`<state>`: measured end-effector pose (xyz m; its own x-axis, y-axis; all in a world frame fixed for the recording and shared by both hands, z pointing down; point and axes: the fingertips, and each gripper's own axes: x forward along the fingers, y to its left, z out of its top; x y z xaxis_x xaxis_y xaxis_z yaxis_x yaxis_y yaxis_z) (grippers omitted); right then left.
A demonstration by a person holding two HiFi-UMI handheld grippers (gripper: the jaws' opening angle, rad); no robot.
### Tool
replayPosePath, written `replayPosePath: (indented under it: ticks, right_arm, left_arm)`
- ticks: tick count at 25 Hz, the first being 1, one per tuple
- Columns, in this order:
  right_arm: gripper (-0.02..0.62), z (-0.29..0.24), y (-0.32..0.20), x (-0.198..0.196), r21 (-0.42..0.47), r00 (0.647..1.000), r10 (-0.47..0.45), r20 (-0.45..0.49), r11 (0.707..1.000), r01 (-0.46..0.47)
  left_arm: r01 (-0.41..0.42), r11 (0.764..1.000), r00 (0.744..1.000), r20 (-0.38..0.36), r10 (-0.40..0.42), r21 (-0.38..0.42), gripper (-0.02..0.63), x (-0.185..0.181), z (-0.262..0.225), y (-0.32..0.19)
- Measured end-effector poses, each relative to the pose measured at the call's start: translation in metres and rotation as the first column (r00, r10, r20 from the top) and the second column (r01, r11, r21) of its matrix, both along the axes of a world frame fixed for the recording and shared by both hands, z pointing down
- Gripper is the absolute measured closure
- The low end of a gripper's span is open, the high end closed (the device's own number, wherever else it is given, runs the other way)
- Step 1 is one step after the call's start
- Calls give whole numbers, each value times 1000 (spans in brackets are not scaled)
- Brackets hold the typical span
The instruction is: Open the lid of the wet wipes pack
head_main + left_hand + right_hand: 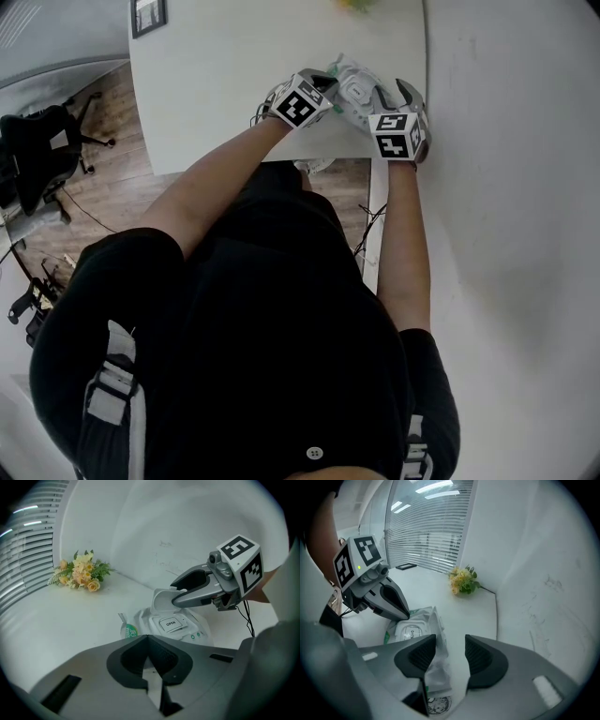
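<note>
The white wet wipes pack (352, 92) lies near the table's front right corner, close to the wall. Its "OPEN" sticker (170, 623) shows, and the white lid (161, 599) stands raised above it. My left gripper (149, 639) is shut at the pack's green-printed near end (130, 631), pinning that edge. My right gripper (450, 643) has its jaws apart around the lifted lid (436, 660). The lid leans on the left finger, and a gap shows before the right one. In the head view the left gripper (328, 86) and right gripper (382, 94) flank the pack.
A small bunch of yellow flowers (79, 571) lies farther back on the white table (216, 84). A white wall (506, 141) runs along the table's right side. The table's front edge is just under my hands. An office chair (42, 150) stands on the floor at left.
</note>
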<state>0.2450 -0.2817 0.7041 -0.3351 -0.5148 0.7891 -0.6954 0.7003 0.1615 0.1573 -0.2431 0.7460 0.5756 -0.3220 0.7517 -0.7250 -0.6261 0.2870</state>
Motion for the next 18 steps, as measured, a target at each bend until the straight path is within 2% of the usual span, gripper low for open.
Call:
replayPosePath:
  ticks: [12, 18]
  right_arm:
    - [393, 29, -1, 16, -54, 998, 54, -43, 997, -56]
    - [391, 19, 2, 17, -62, 996, 84, -4, 995, -84]
  left_arm:
    - [5, 1000, 1000, -13, -5, 5, 601, 0, -1, -1]
    - [-15, 1000, 1000, -4, 15, -20, 600, -3, -5, 6]
